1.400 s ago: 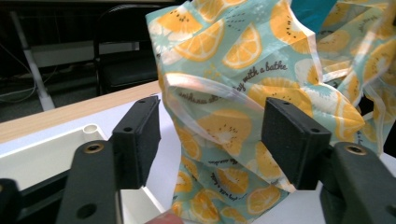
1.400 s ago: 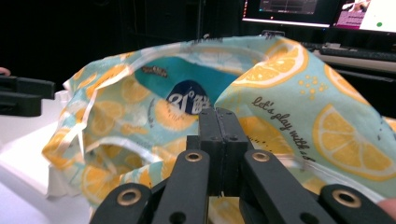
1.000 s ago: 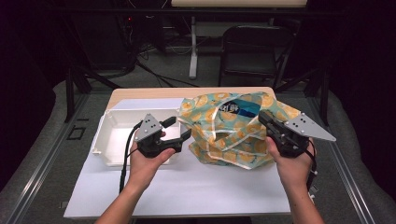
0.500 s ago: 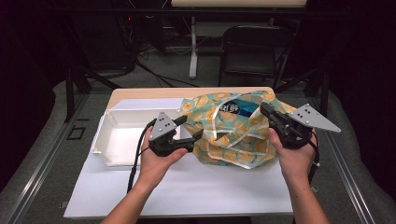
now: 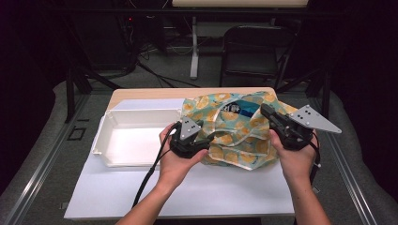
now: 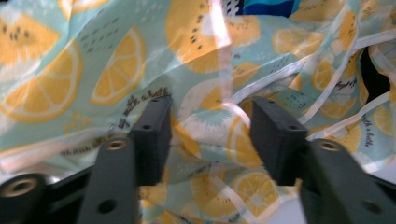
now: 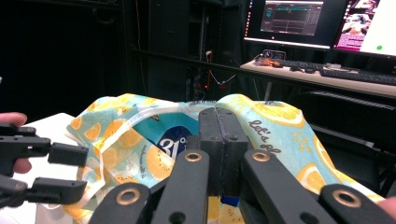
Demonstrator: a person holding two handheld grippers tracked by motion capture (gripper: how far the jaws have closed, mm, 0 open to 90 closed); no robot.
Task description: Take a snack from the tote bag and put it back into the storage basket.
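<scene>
Dark stands, a folding chair [image 5: 253,51] and loose cables fill the room behind a pale table [image 5: 197,197], and the right gripper view looks out at lit monitors [image 7: 317,23] on a far desk. On the table a lemon-print plastic bag [image 5: 234,136] lies just right of a white open tray [image 5: 126,140], its near-left corner touching or nearly touching the tray's right wall. Something with a blue label [image 5: 245,108] shows through the bag's mouth.

The right gripper [image 5: 268,112] has its jaws pressed fully together on the bag's right rim (in its own view the pads meet on the printed film). The left gripper [image 6: 210,135] is roughly half open; its jaws have just been closing, and a crease of film with a white handle strip stands between the pads, though neither pad looks pressed on it yet.

The step in hand looks like taking a second grip so the mouth can be spread. To do it well, the left jaws should close on the rim layer alone, near the handle strip, not on a bunch of both walls. The right side ought to hold firm while the left pulls gently away toward the tray, low over the table; thin film slips or tears if tugged sharply.
</scene>
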